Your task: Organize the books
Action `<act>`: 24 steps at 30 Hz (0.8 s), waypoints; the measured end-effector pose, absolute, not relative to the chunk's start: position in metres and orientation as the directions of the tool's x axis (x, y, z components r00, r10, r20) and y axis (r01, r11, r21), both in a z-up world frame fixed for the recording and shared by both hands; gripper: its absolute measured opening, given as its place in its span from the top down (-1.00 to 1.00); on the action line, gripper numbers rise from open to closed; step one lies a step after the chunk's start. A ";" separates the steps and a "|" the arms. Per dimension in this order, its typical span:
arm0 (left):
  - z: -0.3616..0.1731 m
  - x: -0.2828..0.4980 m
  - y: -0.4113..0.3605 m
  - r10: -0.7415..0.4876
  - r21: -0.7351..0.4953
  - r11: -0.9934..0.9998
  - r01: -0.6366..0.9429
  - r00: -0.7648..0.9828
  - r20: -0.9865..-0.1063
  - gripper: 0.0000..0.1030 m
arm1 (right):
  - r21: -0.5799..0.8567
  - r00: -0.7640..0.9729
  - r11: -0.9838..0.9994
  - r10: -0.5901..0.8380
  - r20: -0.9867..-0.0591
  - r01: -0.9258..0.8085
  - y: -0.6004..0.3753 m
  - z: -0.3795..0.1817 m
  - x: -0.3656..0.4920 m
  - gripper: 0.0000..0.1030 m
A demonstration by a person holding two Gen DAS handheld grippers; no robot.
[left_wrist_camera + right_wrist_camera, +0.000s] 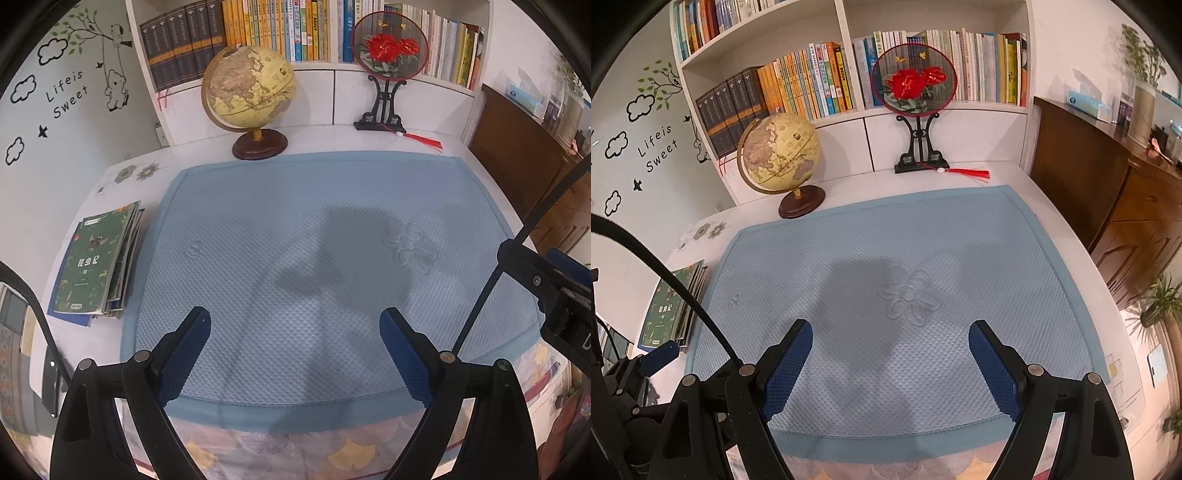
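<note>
White desk (110, 343) against a white bookcase (321, 92), covered for the most part by a pale blue quilted mat (295, 229); wall with black cloud stickers and the words "Life is Sweet" at the left.

Left wrist view: stack of thin books (98, 266) lying flat on the bare desk just beside the mat's left edge, green cover with white characters on top, a blue cover showing underneath. Globe (249, 88) on a dark wooden base at the mat's far edge, left of centre. Round embroidered fan (389, 46) with red flowers on a black stand beyond the mat's far edge, right of centre, red tassel trailing on the desk. Rows of upright books on the shelf behind both. Left gripper (295, 354) hovering over the mat's near edge, blue-padded fingers (184, 358) wide apart, nothing between them, only mat. Part of the other gripper's black frame at the mat's right side.

Right wrist view: same mat (923, 240), embossed flower near its middle. Book stack (670, 310) off the mat's left edge, partly crossed by a black cable. Globe (779, 151) and fan (914, 79) beyond the mat's far edge; dark wooden cabinet (1108, 192) off the mat's right side. Right gripper (890, 369) above the mat's near part, fingers (993, 373) spread wide, empty.
</note>
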State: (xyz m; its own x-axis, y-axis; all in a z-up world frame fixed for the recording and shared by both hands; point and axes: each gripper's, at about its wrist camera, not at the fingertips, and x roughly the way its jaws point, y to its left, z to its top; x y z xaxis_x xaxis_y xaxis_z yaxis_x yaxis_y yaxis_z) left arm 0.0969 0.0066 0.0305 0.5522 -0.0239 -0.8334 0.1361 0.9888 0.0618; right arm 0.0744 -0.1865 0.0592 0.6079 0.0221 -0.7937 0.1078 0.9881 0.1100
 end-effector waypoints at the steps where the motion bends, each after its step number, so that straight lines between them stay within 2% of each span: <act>1: 0.030 0.097 0.007 -0.026 0.061 0.989 0.138 0.550 -0.834 -0.79 | 0.109 0.607 0.988 0.022 -0.794 0.107 -0.186 0.059 0.074 -0.65; 24: 0.018 0.098 0.020 -0.003 0.061 0.993 0.103 0.531 -0.848 -0.79 | 0.107 0.576 0.992 0.050 -0.816 0.065 -0.172 0.047 0.079 -0.65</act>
